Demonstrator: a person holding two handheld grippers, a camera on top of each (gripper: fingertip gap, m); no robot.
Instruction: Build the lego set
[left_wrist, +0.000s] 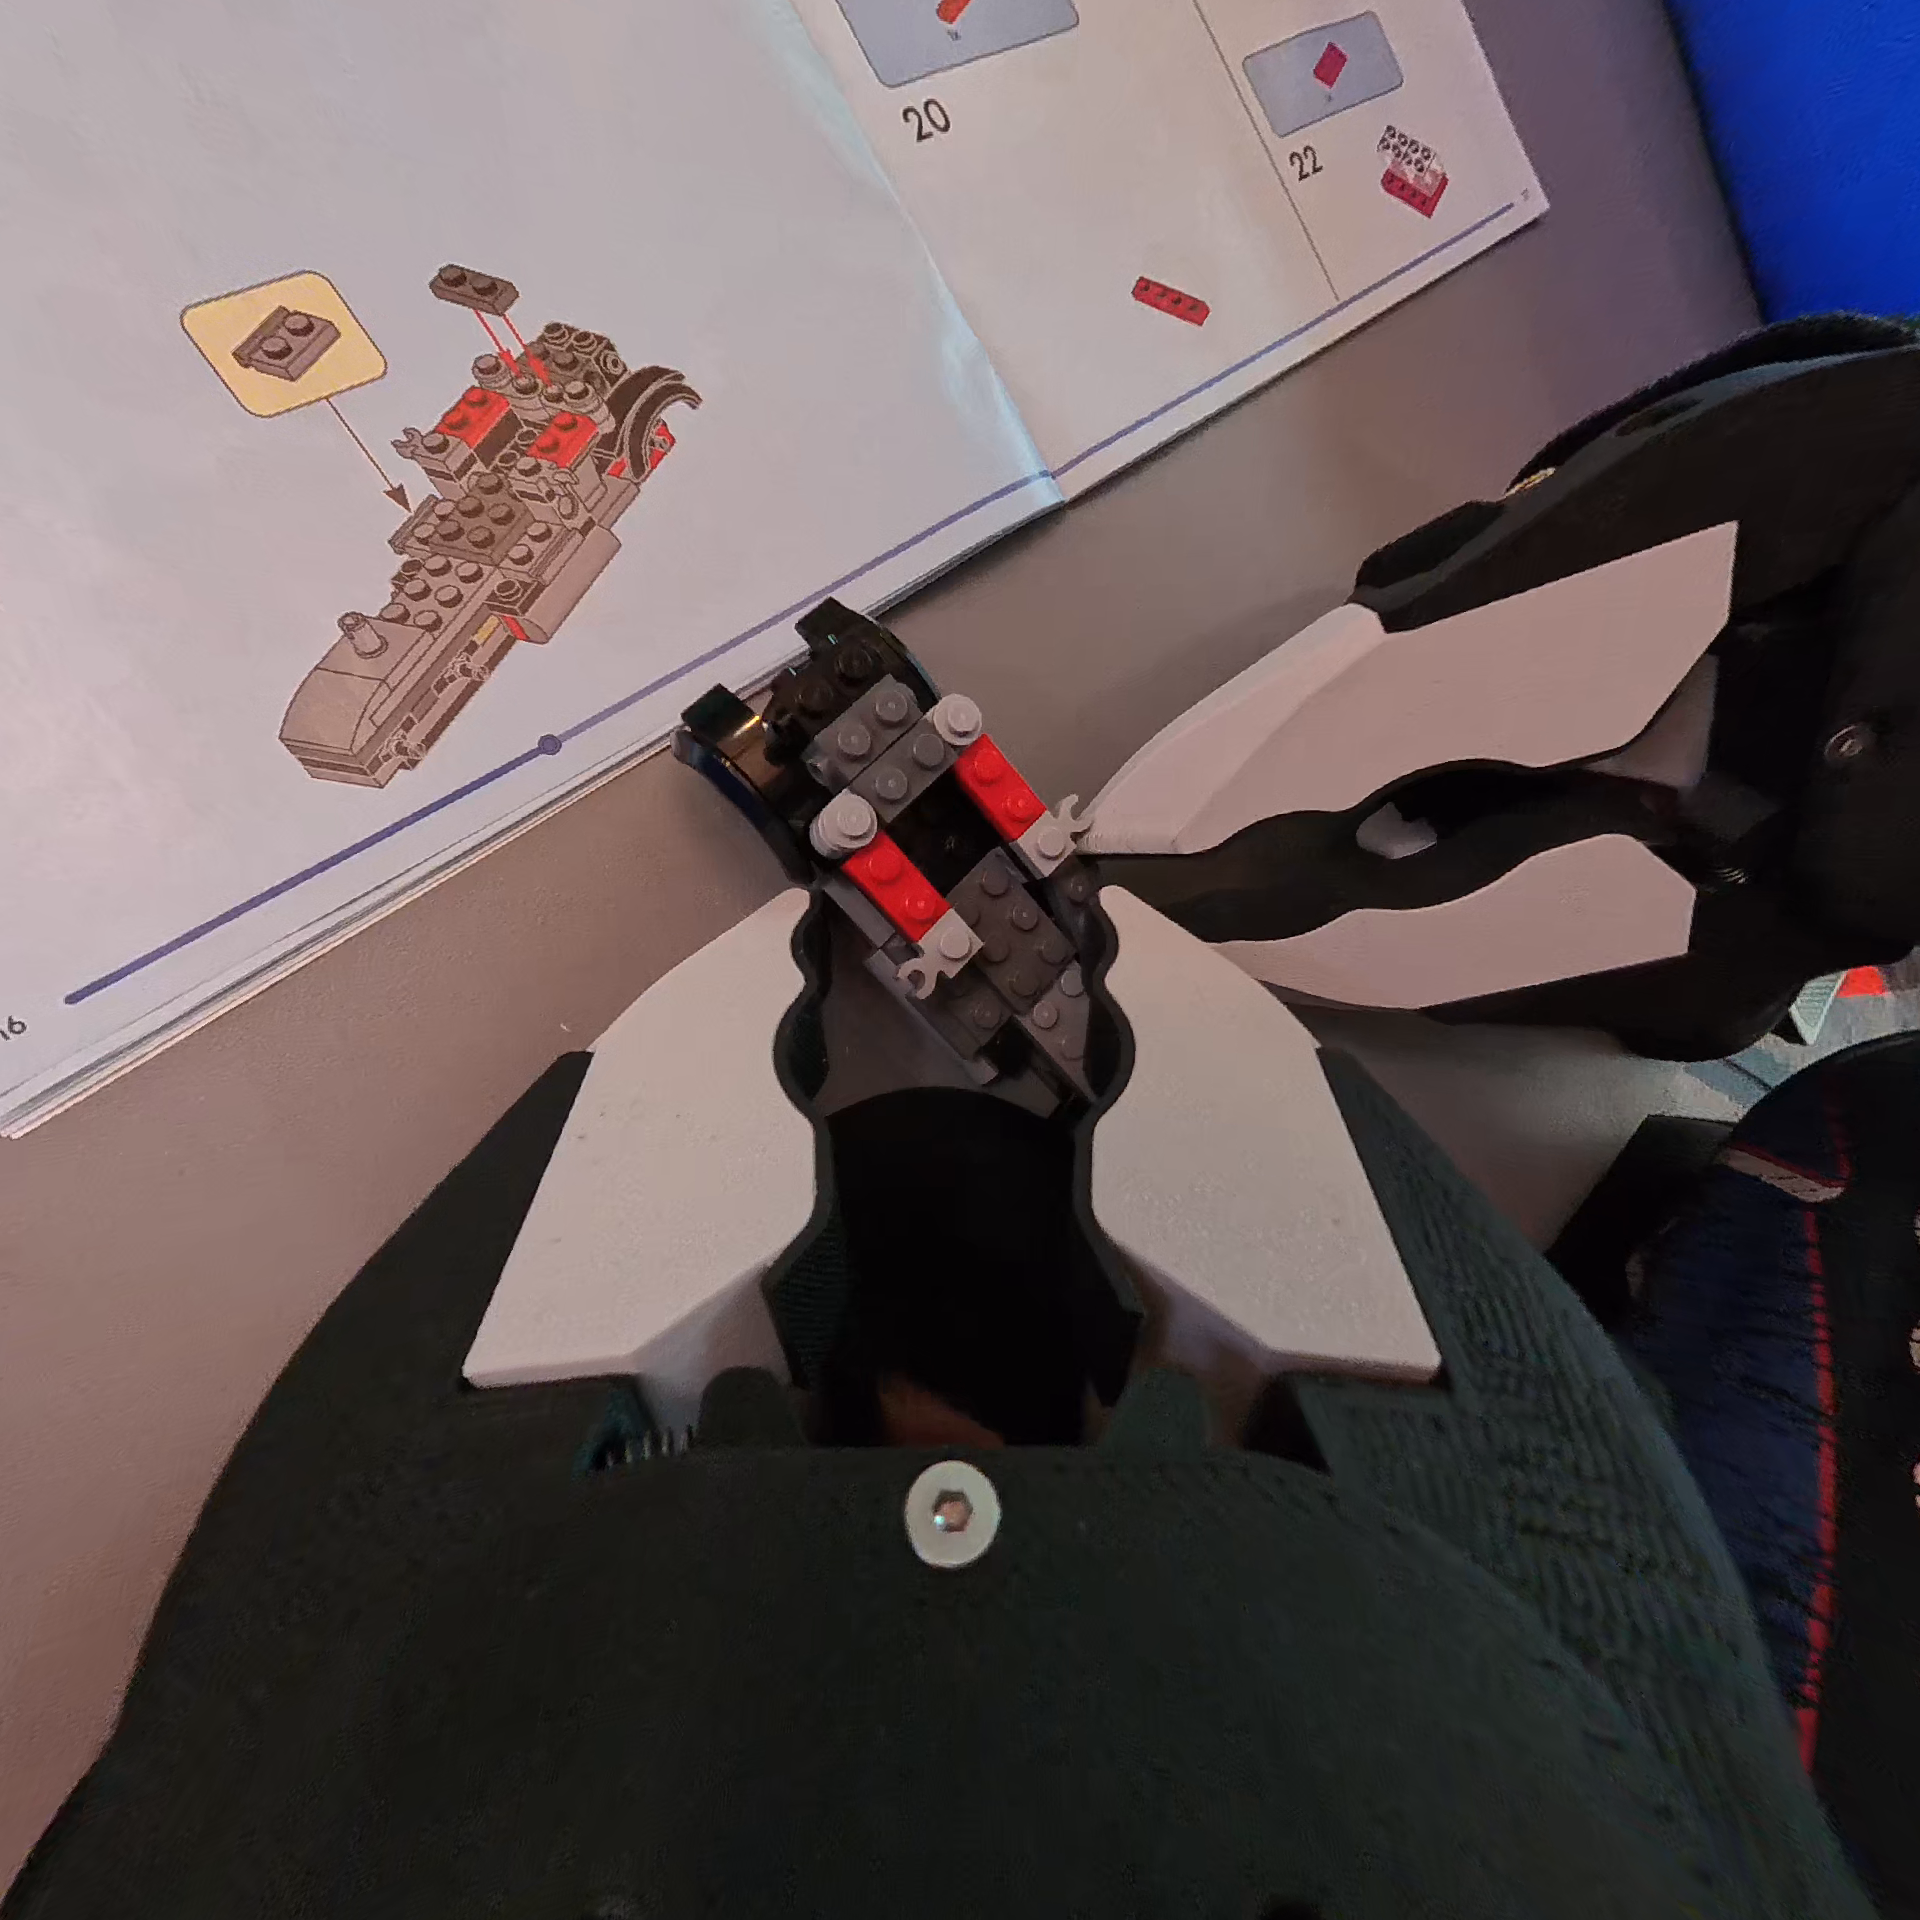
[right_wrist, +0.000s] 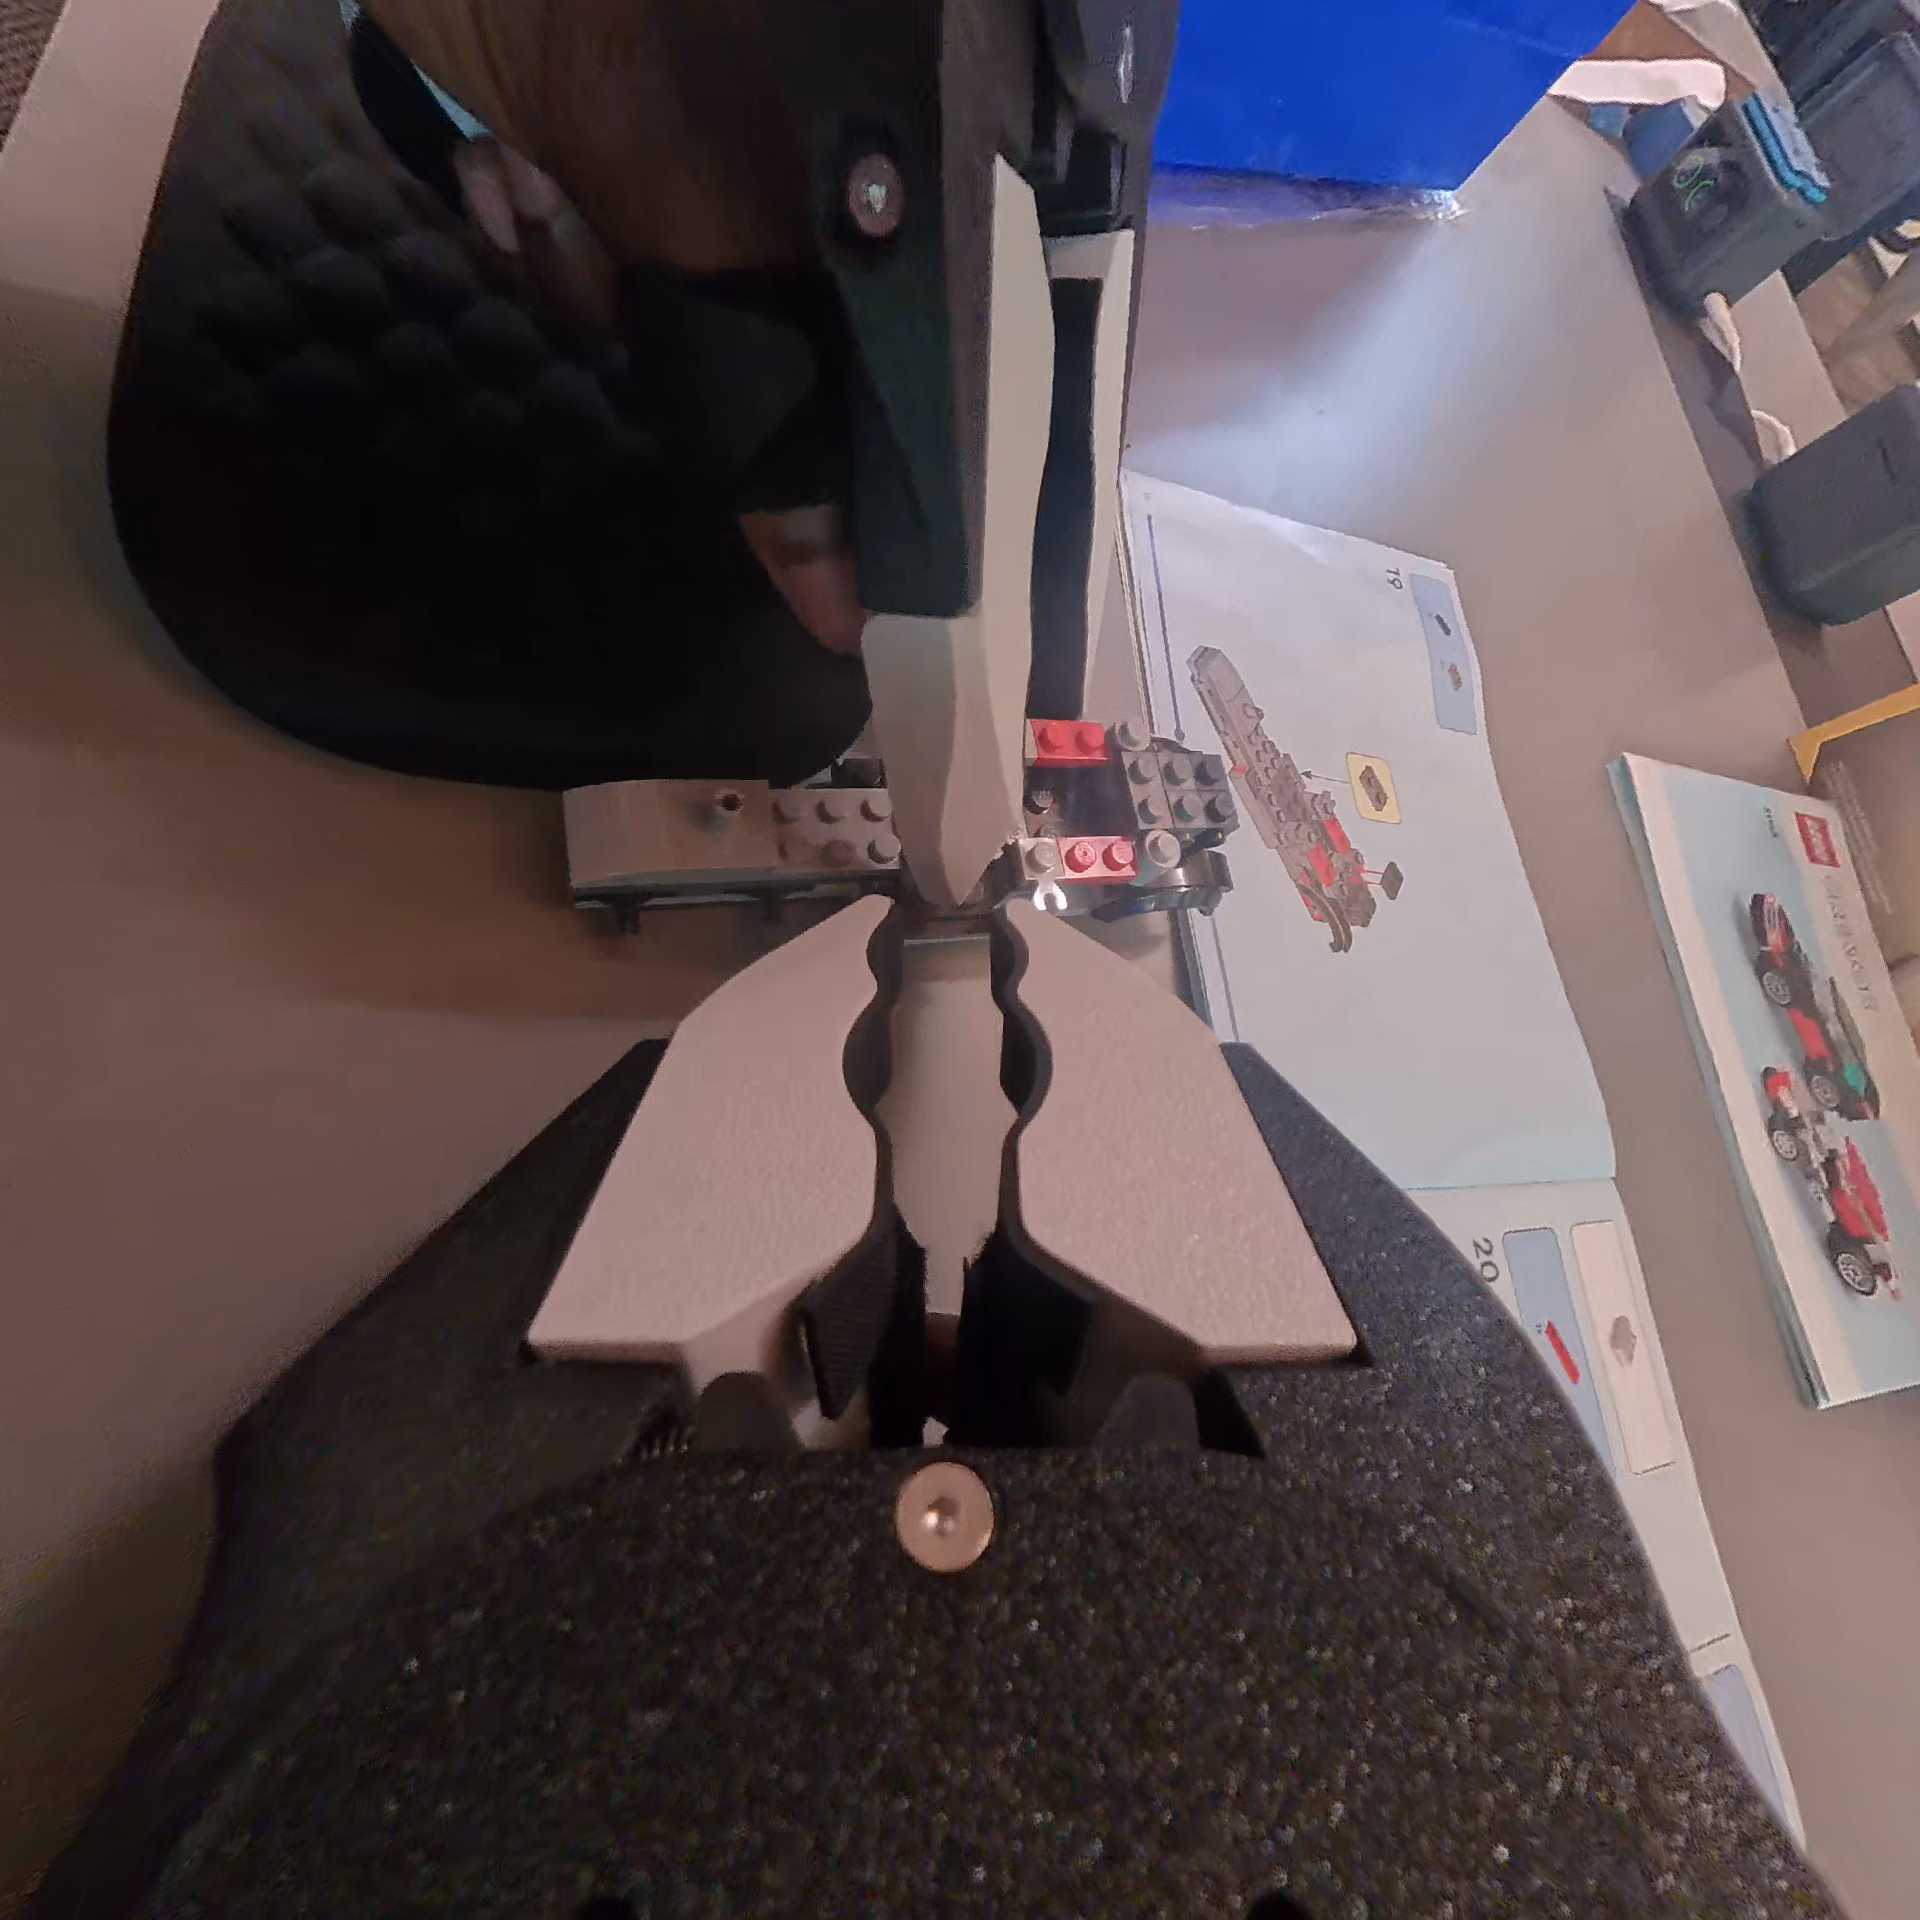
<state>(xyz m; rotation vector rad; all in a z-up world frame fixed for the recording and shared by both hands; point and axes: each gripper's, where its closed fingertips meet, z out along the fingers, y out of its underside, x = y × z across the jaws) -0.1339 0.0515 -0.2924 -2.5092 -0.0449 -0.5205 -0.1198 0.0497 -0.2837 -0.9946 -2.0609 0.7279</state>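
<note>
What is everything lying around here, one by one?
Half-built grey, black and red toy-brick vehicle: one, clamped in the left gripper, over the table.
Open white instruction booklet: one, flat on the table behind the model.
Closed booklet with red cars on its cover: one, right of the open one.
Loose red plate: one, on the open booklet.
Grey table: one, under everything.
Blue bin: one, far edge.
Dark cases: several, far right.
Left gripper: black and white, shut on the model.
Right gripper: black and white, tips at the model's side.
</note>
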